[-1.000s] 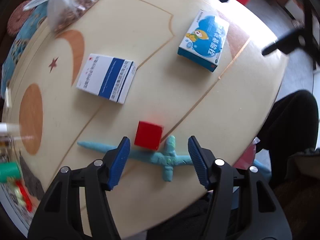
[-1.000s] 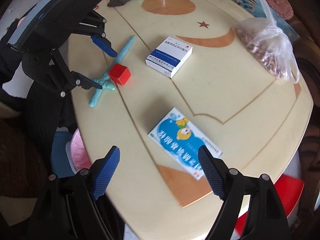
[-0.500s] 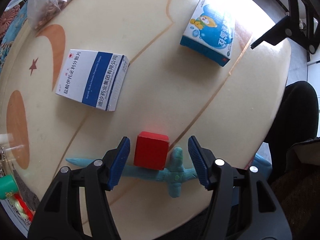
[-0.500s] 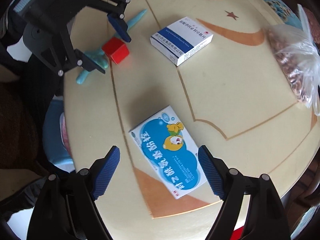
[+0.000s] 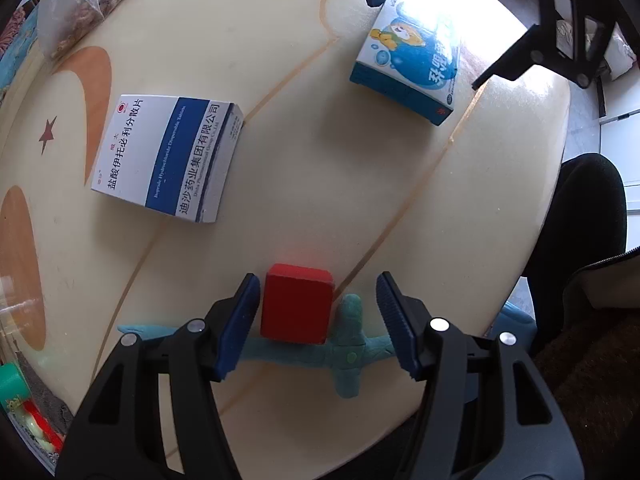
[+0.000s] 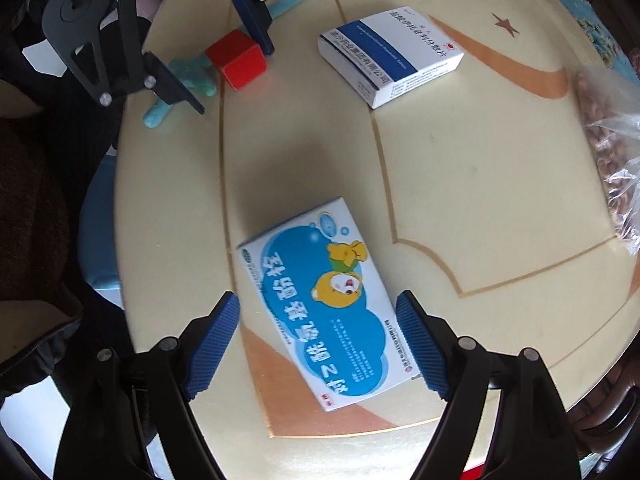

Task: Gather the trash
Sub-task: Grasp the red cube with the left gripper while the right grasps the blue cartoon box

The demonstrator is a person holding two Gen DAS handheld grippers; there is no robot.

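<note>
Left hand-held gripper (image 5: 316, 320): jaws apart, straddling red cube (image 5: 296, 306), pads not pressing | right hand-held gripper (image 6: 318, 344): jaws wide, over blue bear-print medicine box (image 6: 320, 304) | white-blue medicine box (image 5: 168, 158): flat on worktop (image 5: 320, 160) | teal toy sword (image 5: 340, 354): beneath cube

Left tool (image 5: 316, 324) over a red block (image 5: 297, 306)
Jaws apart, straddling the block, which rests against a teal toy (image 5: 348, 354) on the desk (image 5: 320, 160).
</note>
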